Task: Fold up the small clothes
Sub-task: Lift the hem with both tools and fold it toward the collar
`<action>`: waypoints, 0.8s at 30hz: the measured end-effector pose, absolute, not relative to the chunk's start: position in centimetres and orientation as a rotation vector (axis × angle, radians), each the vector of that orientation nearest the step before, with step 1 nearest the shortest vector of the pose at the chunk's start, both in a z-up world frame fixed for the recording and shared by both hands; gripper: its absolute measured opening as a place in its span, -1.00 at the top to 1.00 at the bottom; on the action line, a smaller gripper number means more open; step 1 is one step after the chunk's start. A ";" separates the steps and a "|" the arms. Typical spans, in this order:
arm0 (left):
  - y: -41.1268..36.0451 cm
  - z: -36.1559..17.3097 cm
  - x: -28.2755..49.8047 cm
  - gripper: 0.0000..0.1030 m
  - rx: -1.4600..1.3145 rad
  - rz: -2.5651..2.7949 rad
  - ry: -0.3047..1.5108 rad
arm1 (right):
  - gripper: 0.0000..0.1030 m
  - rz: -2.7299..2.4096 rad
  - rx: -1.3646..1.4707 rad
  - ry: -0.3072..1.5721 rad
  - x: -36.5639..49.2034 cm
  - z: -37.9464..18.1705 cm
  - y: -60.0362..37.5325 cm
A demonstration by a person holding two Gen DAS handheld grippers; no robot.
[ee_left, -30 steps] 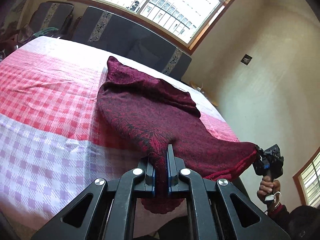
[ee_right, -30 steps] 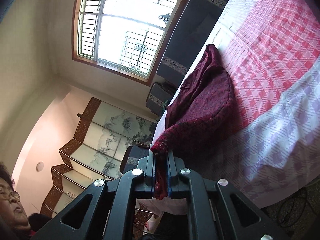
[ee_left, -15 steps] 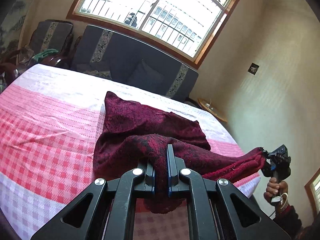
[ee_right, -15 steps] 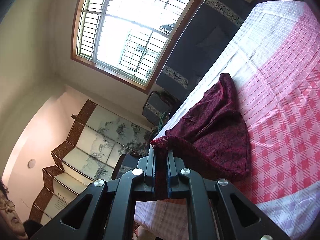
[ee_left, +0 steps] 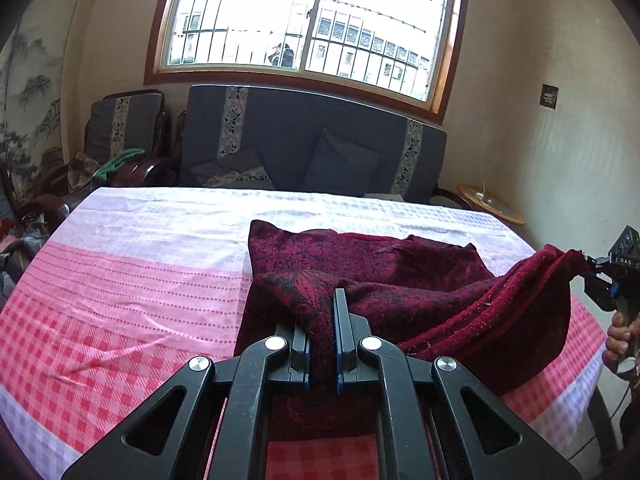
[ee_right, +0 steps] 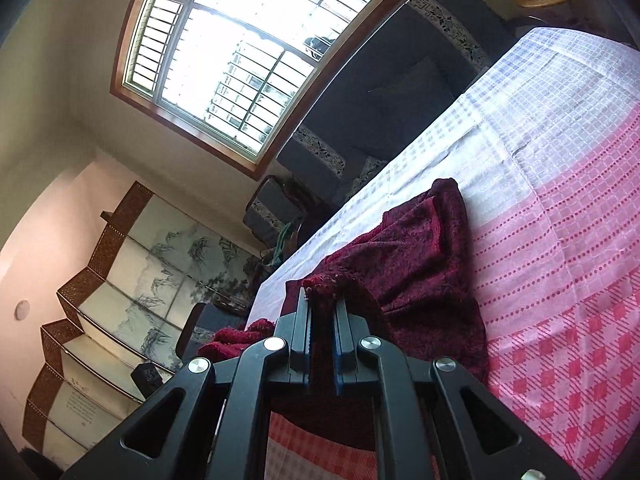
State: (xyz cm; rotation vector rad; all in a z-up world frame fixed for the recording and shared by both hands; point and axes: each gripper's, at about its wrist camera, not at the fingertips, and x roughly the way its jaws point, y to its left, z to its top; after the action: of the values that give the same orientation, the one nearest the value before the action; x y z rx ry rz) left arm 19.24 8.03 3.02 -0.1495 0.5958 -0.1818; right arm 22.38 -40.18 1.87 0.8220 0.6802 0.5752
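Note:
A dark red knitted garment (ee_left: 380, 264) lies on the table's pink and white checked cloth (ee_left: 132, 280). Its near edge is lifted and doubled toward the far half. My left gripper (ee_left: 323, 304) is shut on one near corner of the garment. In the left wrist view my right gripper (ee_left: 596, 268) holds the other corner up at the far right, with a hand (ee_left: 618, 340) below it. In the right wrist view the right gripper (ee_right: 322, 300) is shut on a bunched red hem, and the garment (ee_right: 424, 256) spreads beyond it on the cloth (ee_right: 560, 200).
A dark blue sofa (ee_left: 304, 148) with cushions stands behind the table under a barred window (ee_left: 312, 20). A small round wooden table (ee_left: 490, 204) is at the back right. A painted folding screen (ee_right: 120, 280) stands to the left.
Both grippers have carried the garment's near edge up and toward the far side of the table. The garment went from stretched flat to doubled over itself. Both stayed shut.

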 end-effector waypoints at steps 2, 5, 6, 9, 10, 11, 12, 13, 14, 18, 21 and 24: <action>8.0 2.7 20.0 0.84 -0.146 -0.167 0.601 | 0.81 0.570 0.804 0.685 23.3 2.0 -39.8; 8.0 2.3 21.1 0.84 -0.140 -0.152 0.611 | 0.81 0.556 0.773 0.696 24.8 2.0 -39.2; 8.0 2.2 21.6 0.84 -0.137 -0.148 0.613 | 0.81 0.551 0.764 0.699 25.3 2.0 -39.0; 7.9 1.8 22.7 0.84 -0.126 -0.137 0.620 | 0.81 0.527 0.741 0.714 26.7 1.7 -38.6; 7.9 1.7 23.1 0.84 -0.122 -0.134 0.623 | 0.81 0.524 0.745 0.718 27.1 1.5 -38.6; 7.9 1.6 23.4 0.84 -0.117 -0.130 0.626 | 0.81 0.517 0.743 0.723 27.5 1.3 -38.5; 7.8 1.4 23.8 0.84 -0.113 -0.127 0.630 | 0.81 0.510 0.743 0.727 27.9 1.0 -38.5; 7.8 1.2 24.2 0.84 -0.110 -0.123 0.634 | 0.81 0.506 0.745 0.732 28.3 0.8 -38.5; 7.8 1.0 24.6 0.84 -0.108 -0.120 0.638 | 0.81 0.500 0.747 0.736 28.7 0.6 -38.4; 8.0 0.4 25.9 0.84 -0.118 -0.111 0.659 | 0.81 0.482 0.754 0.752 29.9 -0.3 -38.4; 8.3 -0.2 26.5 0.84 -0.135 -0.105 0.672 | 0.81 0.475 0.754 0.759 30.4 -0.7 -38.3; 8.3 -0.7 26.7 0.84 -0.133 -0.100 0.681 | 0.81 0.475 0.754 0.764 30.7 -1.0 -38.4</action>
State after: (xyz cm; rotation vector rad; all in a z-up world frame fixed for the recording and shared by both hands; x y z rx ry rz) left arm 26.72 8.25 -0.75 -0.1329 0.6810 -0.0997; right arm 30.75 -38.40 -1.04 0.7536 0.7642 0.4745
